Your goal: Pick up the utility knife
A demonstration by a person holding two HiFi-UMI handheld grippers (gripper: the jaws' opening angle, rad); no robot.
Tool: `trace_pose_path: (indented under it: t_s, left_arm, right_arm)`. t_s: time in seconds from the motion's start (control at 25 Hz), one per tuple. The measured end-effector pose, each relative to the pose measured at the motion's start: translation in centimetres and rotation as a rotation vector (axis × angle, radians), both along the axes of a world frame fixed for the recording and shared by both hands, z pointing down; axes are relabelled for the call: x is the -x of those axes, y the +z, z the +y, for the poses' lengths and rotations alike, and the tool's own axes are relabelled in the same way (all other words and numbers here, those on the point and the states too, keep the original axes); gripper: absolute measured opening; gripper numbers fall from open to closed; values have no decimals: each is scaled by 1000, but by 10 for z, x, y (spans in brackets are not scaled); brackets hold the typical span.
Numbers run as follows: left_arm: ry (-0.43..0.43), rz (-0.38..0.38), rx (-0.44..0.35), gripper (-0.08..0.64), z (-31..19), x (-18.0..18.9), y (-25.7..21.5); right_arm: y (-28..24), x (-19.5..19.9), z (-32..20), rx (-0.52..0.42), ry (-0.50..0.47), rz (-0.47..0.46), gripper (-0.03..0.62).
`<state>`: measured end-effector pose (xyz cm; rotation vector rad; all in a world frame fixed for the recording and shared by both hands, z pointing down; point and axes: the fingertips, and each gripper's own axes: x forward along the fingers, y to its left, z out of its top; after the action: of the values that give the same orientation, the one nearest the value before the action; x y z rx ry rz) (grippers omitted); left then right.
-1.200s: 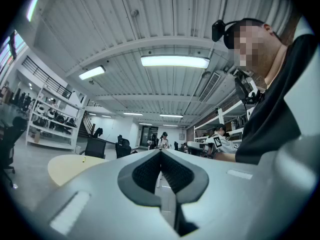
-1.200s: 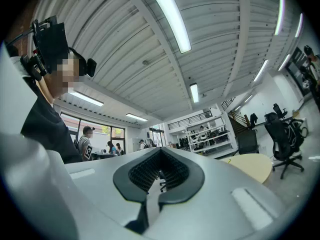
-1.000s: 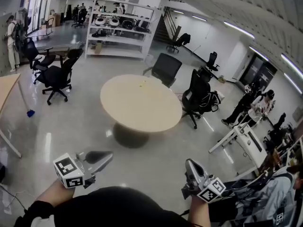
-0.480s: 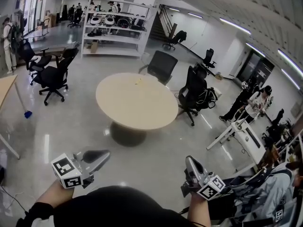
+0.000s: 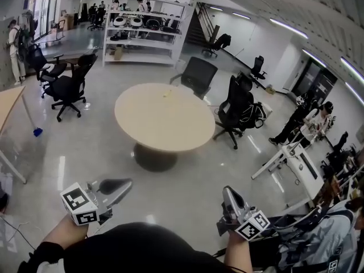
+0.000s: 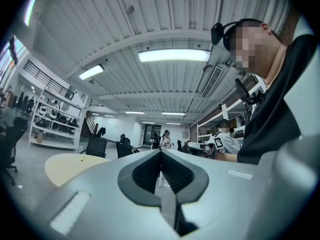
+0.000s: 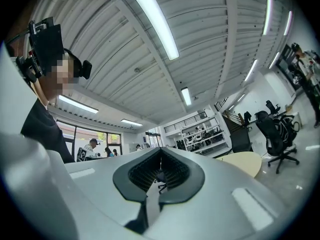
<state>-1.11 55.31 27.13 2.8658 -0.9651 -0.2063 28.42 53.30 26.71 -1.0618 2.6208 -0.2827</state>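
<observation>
A small yellow object (image 5: 166, 94), too small to tell if it is the utility knife, lies near the far edge of the round beige table (image 5: 165, 124) ahead. It also shows in the left gripper view as a yellow speck (image 6: 83, 158) on the table (image 6: 62, 166). My left gripper (image 5: 122, 185) is held low at the left, shut and empty, well short of the table. My right gripper (image 5: 227, 193) is low at the right, also shut with nothing in it. In their own views the left gripper (image 6: 160, 151) and right gripper (image 7: 160, 151) show pads pressed together.
Black office chairs stand behind the table (image 5: 196, 75), at its right (image 5: 236, 110) and to the left (image 5: 68, 90). White shelves (image 5: 145, 30) line the back. People (image 5: 301, 118) stand at the right by a white desk (image 5: 296, 164). A wooden desk (image 5: 8, 104) is at the left edge.
The round table and chairs have shifted a little in the head view as I move across the floor. Both grippers keep their places in the view and stay shut.
</observation>
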Motion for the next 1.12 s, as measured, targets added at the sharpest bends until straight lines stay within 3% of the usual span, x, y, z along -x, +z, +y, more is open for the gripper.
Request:
trace_pose_path:
  t_s: [0.28,0.44,0.64,0.84,1.12]
  left_arm:
    - [-35,-45,8,-3,0,-40,6]
    - [-64,-59,8,-3,-2,-44,4]
    - [-88,-44,31,-3,-22,-29,9]
    - [-49,-17,33,-3,-55,-9,18]
    - [38,26,52,-3,-152,62,20]
  right_arm:
    - [20,-29,-20,15,-58,3,17]
    - [21,-30,-33,21,-90,-4,18]
    - [23,-19,-55,34,-105,3,18]
    - [22,3,-81,37,-81,38,18]
    - [10,66,-150,44,24,57,18]
